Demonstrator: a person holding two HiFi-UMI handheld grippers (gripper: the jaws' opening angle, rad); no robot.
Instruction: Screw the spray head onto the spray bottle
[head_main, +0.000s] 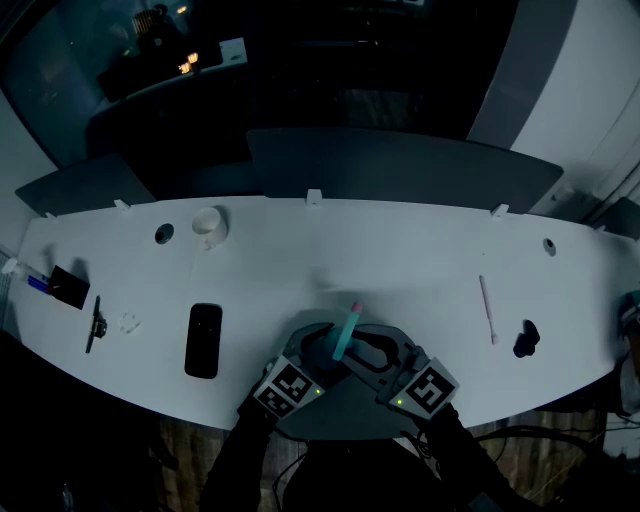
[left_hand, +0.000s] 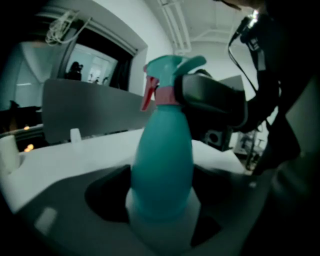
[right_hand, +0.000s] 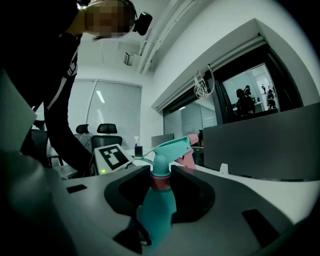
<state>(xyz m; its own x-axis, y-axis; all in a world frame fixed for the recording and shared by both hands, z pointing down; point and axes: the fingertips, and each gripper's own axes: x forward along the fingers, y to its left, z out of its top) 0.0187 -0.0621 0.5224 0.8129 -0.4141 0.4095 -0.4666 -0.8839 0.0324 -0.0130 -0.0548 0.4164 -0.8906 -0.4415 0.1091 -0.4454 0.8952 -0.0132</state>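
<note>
The bottle, teal, is held about upright between the two grippers at the near edge of the white table, which is the largest thing here and stretches far to both sides of the bottle. Behind the bottle, past the far edge of the table, stands a dark grey partition. The left gripper has its jaws fairly wide and closed on the lower body of the bottle, with a pad pressing on each side. The right gripper comes from the other side, and its jaws stand narrower, clamped on the pink collar of the head, which sits on top of the bottle and is teal with a pink nozzle. Left of the bottle, near it, a black phone lies flat; further left and behind is a white cup. Right of the bottle lies a thin pink stick, and just past it a small black object, too small to tell what it is.
</note>
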